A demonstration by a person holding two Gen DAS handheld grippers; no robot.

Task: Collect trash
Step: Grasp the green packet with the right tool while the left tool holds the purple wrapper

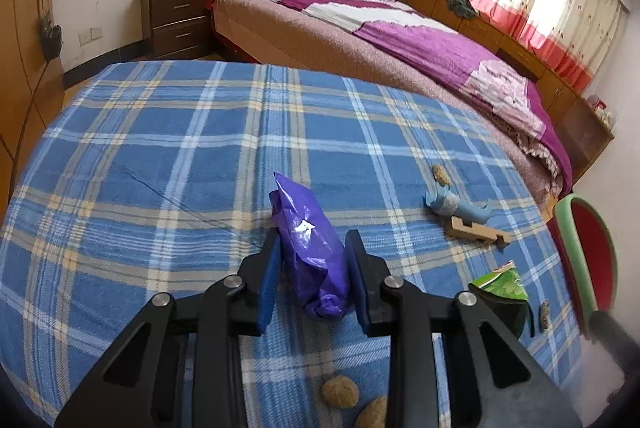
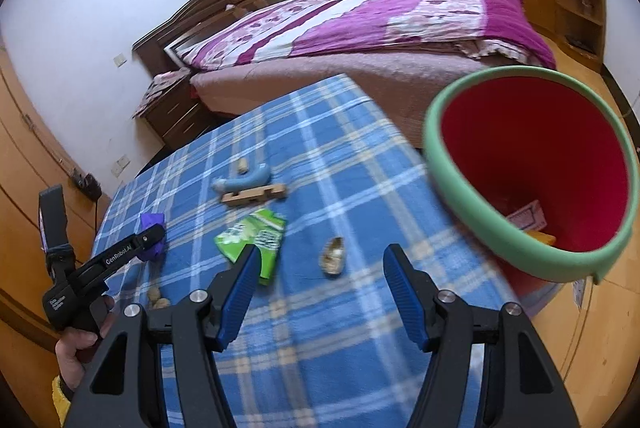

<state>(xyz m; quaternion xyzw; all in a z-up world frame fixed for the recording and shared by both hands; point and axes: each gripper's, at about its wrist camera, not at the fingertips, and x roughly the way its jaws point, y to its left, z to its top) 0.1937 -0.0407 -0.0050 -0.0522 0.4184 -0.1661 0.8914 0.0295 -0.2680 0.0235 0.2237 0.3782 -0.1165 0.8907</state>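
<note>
Clasping purple bag (image 1: 312, 252), left tongs (image 1: 314, 260)

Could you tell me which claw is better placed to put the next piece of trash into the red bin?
Left, I think. The left claw already has the purple wrapper between its pads, apparently gripped. The right claw is open and empty over the blue plaid cloth, although the red bin sits nearer to it.
</note>
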